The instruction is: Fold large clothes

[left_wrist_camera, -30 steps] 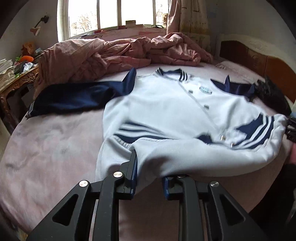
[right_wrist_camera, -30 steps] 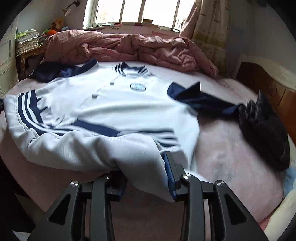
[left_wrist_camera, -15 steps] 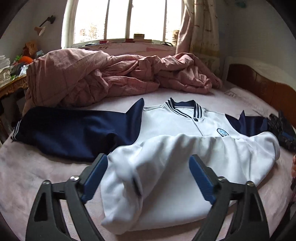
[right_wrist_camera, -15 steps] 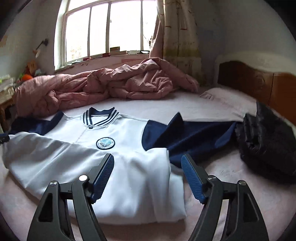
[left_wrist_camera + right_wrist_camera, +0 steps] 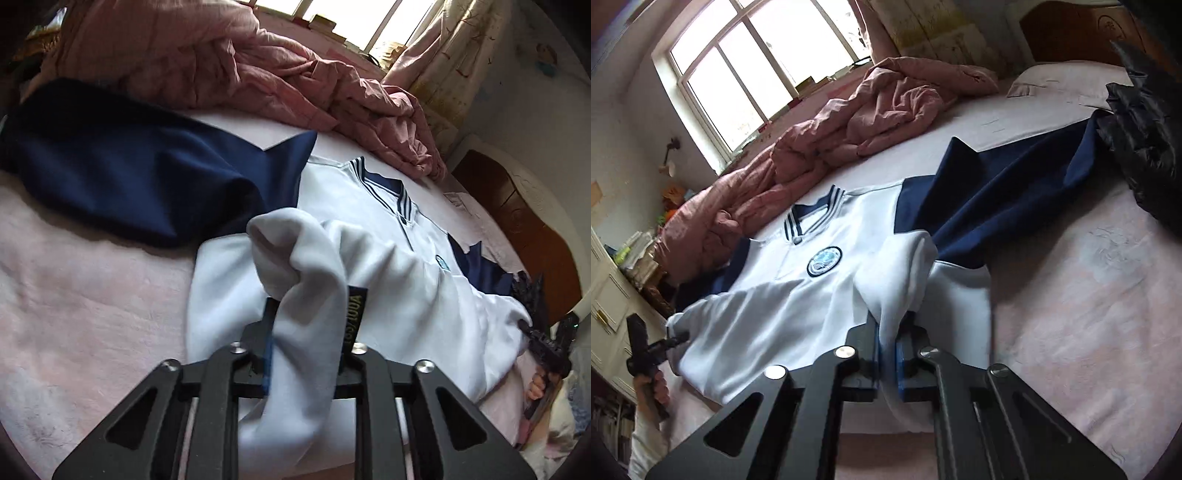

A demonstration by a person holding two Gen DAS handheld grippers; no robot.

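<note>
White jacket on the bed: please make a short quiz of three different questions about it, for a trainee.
1. True or false: the white jacket lies on the bed with its round badge facing up.
2. What is between the jaws of the left hand-held gripper? A) the pink quilt B) white jacket fabric C) nothing
3. Fill in: the sleeves of the jacket are dark ____.

Key
1. True.
2. B. The jaws are closing on a bunched fold of white fabric; the right hand-held gripper does the same at the other side.
3. Blue.
</note>
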